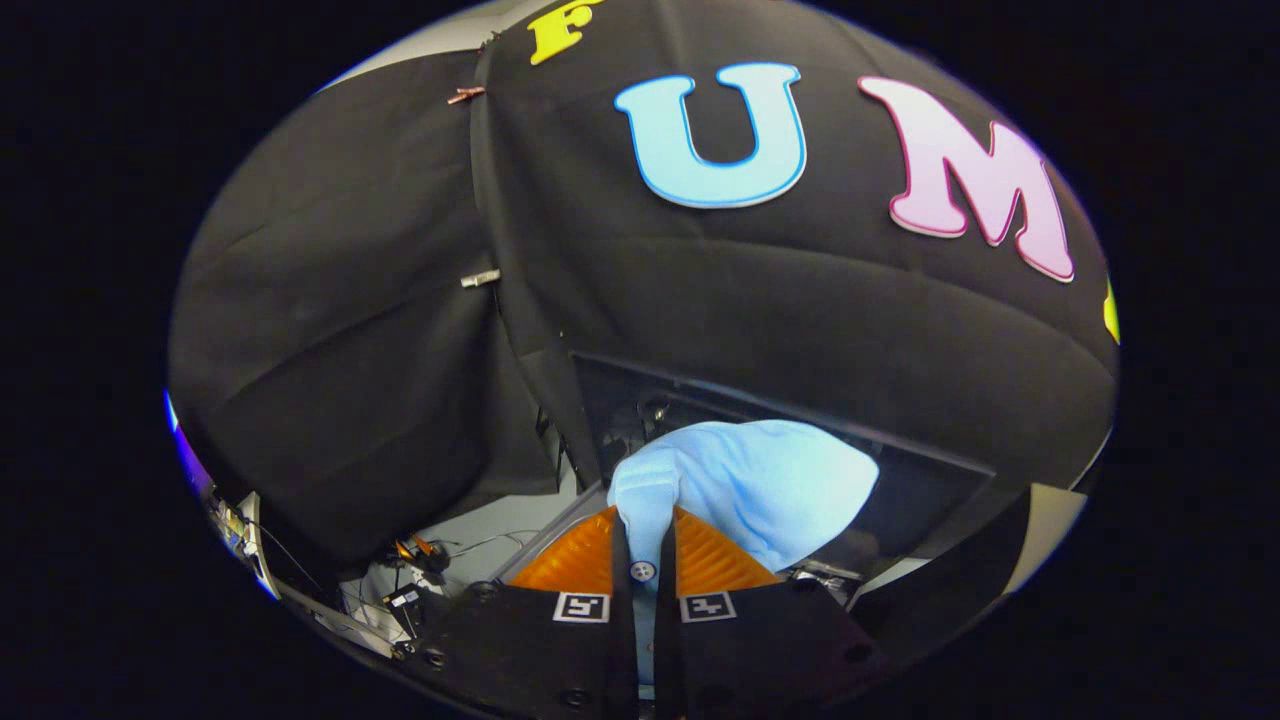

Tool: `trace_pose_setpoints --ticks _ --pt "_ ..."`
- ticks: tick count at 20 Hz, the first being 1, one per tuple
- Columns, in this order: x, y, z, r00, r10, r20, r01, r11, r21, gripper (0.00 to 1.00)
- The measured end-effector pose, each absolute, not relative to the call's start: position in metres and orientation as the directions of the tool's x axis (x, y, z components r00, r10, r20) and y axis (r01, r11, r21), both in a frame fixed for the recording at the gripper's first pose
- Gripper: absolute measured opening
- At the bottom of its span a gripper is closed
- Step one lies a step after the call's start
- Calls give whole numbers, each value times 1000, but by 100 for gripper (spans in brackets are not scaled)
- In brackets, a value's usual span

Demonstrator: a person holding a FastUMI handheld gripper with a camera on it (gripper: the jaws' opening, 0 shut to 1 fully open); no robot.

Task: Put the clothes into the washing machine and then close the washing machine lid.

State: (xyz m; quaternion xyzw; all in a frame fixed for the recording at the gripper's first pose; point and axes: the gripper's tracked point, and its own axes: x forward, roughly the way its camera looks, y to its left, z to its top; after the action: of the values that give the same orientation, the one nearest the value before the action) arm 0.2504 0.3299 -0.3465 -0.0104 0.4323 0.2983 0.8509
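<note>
1. Washing machine (930,480): a dark, boxy opening with hard straight edges, just beyond the tongs, lid apparently up.
2. Shirt (760,480): light blue, soft and floppy, hanging in a rounded bunch over that opening. I'd guess loose cloth could drape over the rim and jam the lid later.
3. Tongs (642,560): nearly closed, both fingers pinching a fold of the shirt.
4. Button (642,571): small, round, sitting at the pinch. The grip looks thin, so the shirt might slip out.
</note>
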Motion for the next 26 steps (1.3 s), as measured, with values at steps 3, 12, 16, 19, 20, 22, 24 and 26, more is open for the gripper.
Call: trace_pose_setpoints --ticks 3,12,16,19,20,22,24,26 --pt "241 332 -382 360 481 -799 -506 820 266 13" --pt "242 322 -407 347 435 -831 -520 827 216 94" --pt "242 338 -387 371 505 -779 -550 796 254 100" --pt "251 346 -364 414 567 -712 -560 776 291 100" --pt "256 349 -355 439 581 -685 -565 772 292 100" --pt "265 353 -338 489 611 -623 -580 761 291 100" --pt "279 353 -321 544 625 -559 -589 760 276 100" --pt "292 350 -308 603 616 -507 -579 775 253 99"
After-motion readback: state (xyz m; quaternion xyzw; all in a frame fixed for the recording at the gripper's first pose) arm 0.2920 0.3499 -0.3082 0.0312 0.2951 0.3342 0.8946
